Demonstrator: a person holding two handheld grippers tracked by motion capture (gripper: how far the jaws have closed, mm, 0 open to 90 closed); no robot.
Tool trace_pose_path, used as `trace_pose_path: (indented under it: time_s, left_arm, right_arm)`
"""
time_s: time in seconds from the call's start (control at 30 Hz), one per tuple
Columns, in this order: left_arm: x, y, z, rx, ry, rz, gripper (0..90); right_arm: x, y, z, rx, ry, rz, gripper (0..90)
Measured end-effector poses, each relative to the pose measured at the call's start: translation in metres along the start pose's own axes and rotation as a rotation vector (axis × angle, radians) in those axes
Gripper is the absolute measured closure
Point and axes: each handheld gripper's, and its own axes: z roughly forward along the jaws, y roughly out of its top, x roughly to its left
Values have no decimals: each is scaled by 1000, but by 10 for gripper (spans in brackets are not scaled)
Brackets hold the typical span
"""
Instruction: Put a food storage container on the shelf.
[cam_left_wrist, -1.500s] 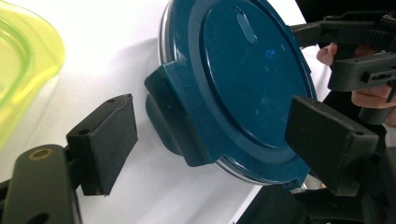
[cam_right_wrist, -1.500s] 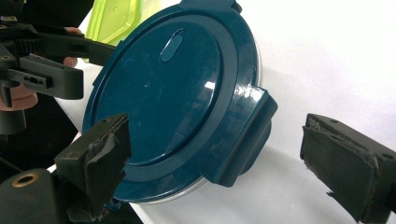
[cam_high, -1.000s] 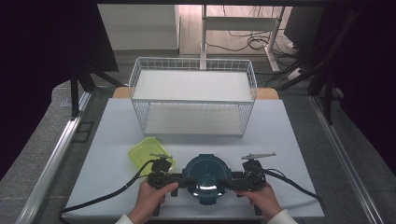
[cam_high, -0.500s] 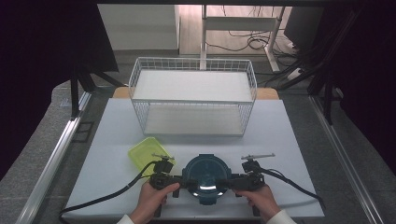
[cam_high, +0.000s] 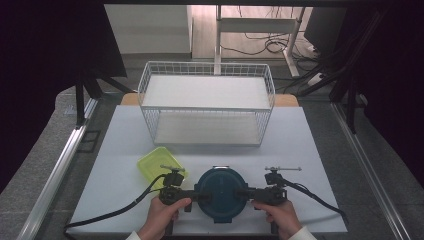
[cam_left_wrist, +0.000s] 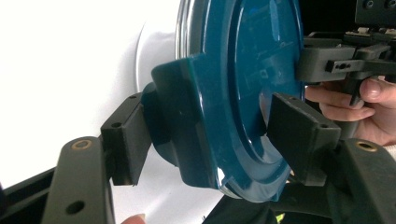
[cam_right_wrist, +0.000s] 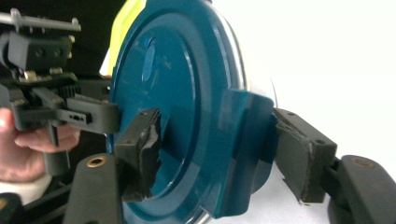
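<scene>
A: Teal plastic, hard and glossy. The round lidded container (cam_high: 219, 194) sits at the near edge of the white surface (cam_high: 320, 150), between both hands, with a yellow-green lid (cam_high: 157, 163) just beside it on the left and the wire basket (cam_high: 207, 102) well behind.

B: Grip state?

A: Left hand-held gripper (cam_high: 194, 194) has its jaws straddling the lid's left latch tab (cam_left_wrist: 187, 116); right hand-held gripper (cam_high: 243, 193) straddles the right latch tab (cam_right_wrist: 247, 140). Both pairs of jaws have just been closing. In the left gripper view one pad (cam_left_wrist: 127, 140) looks to press on the tab's outer side while the other lies near the lid top. In the right gripper view a gap shows at the outer pad (cam_right_wrist: 303, 158), so not yet clamped.

B: Handling?

A: Stiff shell, probably light; a clear body edge (cam_left_wrist: 183, 32) shows under the lid, contents hidden. Slick finish, so pads may slide on the flat top. Tabs are the sensible hold: they stick out and give an edge. They likely hinge, so a squeeze may flip them rather than lift the container. Keep both sides even.
</scene>
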Motion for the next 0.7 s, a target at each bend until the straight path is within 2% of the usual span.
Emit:
trace_pose_path:
  time_s: [0.1, 0.3, 0.43, 0.63, 0.7]
  left_arm:
    - [-2, -2, -2, -14, 1, -2, 339]
    - [-6, -3, -6, -30, 4, 2, 375]
    - [-7, -3, -7, -29, 8, 11, 381]
    - [-11, -1, -11, -39, 16, 38, 380]
    - [-16, 0, -13, -46, 33, 67, 381]
  right_arm:
    - [1, -3, -3, -21, 10, 19, 386]
    - [6, -8, -7, -38, 1, 23, 400]
    - [11, -8, -9, -44, -11, 4, 400]
    - [15, -6, -10, -50, -14, -17, 400]
    - [16, -5, -11, -54, -9, -23, 399]
